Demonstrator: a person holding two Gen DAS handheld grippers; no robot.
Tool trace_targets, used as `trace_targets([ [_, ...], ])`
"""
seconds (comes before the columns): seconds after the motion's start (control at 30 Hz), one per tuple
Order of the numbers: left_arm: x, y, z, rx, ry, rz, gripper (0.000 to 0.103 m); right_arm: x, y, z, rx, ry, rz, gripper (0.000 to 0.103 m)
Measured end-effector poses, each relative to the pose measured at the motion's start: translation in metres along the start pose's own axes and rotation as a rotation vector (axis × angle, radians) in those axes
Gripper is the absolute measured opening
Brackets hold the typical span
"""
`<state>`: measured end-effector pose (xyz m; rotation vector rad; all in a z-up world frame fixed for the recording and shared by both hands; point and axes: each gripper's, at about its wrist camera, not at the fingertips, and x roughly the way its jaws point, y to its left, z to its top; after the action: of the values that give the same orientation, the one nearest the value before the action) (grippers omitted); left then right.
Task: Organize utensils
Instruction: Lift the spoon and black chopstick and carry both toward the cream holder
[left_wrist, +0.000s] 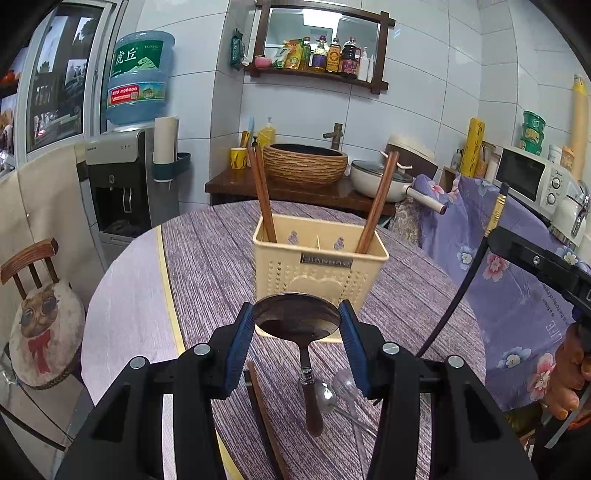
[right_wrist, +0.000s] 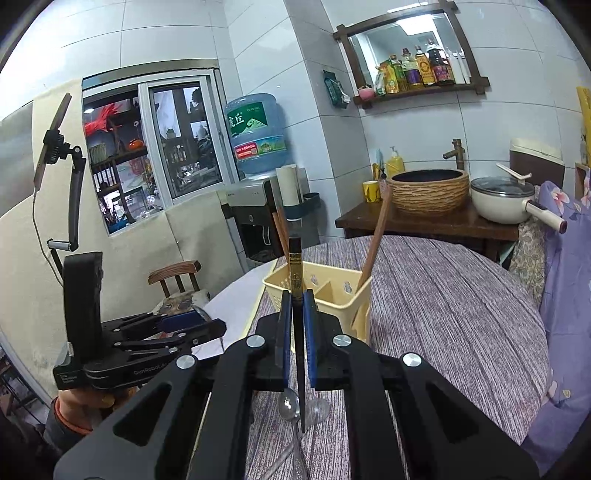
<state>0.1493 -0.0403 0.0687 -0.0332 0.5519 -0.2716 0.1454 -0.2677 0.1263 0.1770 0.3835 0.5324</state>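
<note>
A cream utensil basket (left_wrist: 319, 266) stands on the round table, with brown chopsticks (left_wrist: 263, 192) leaning in its left compartment and one (left_wrist: 376, 205) in its right. My left gripper (left_wrist: 296, 319) is shut on a wooden-handled metal ladle (left_wrist: 297, 316), held by its bowl just in front of the basket. My right gripper (right_wrist: 294, 332) is shut on a black chopstick (right_wrist: 295, 295), held upright just before the basket (right_wrist: 325, 306). A metal spoon (left_wrist: 325, 397), a clear plastic spoon (left_wrist: 345, 384) and a brown chopstick (left_wrist: 264, 413) lie on the table below.
The table has a purple striped cloth (left_wrist: 207, 266). A chair with a cat cushion (left_wrist: 44, 325) stands at the left. A water dispenser (left_wrist: 118, 184), a sink counter with a woven basin (left_wrist: 304, 162) and a pot (left_wrist: 380, 179) are behind. A microwave (left_wrist: 532, 177) is at the right.
</note>
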Motion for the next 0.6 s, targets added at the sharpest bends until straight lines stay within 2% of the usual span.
trace_targets([
  [0.1, 0.001, 0.006, 0.022, -0.019, -0.030, 0.007, 0.046, 0.002, 0.003, 0.015, -0.007, -0.008, 0.013, 0.008],
  [0.23, -0.002, 0.012, 0.061, -0.053, -0.073, -0.022, 0.046, 0.005, 0.006, 0.042, -0.022, -0.043, 0.009, 0.008],
  [0.37, -0.008, 0.015, 0.105, -0.091, -0.140, -0.037, 0.046, 0.005, 0.007, 0.086, -0.016, -0.110, 0.011, 0.008],
  [0.5, -0.001, 0.016, 0.142, -0.108, -0.220, 0.031, 0.047, 0.012, 0.006, 0.120, -0.026, -0.175, -0.034, 0.008],
  [0.6, 0.017, 0.016, 0.151, -0.116, -0.241, 0.075, 0.047, 0.025, 0.002, 0.128, -0.036, -0.200, -0.092, 0.008],
])
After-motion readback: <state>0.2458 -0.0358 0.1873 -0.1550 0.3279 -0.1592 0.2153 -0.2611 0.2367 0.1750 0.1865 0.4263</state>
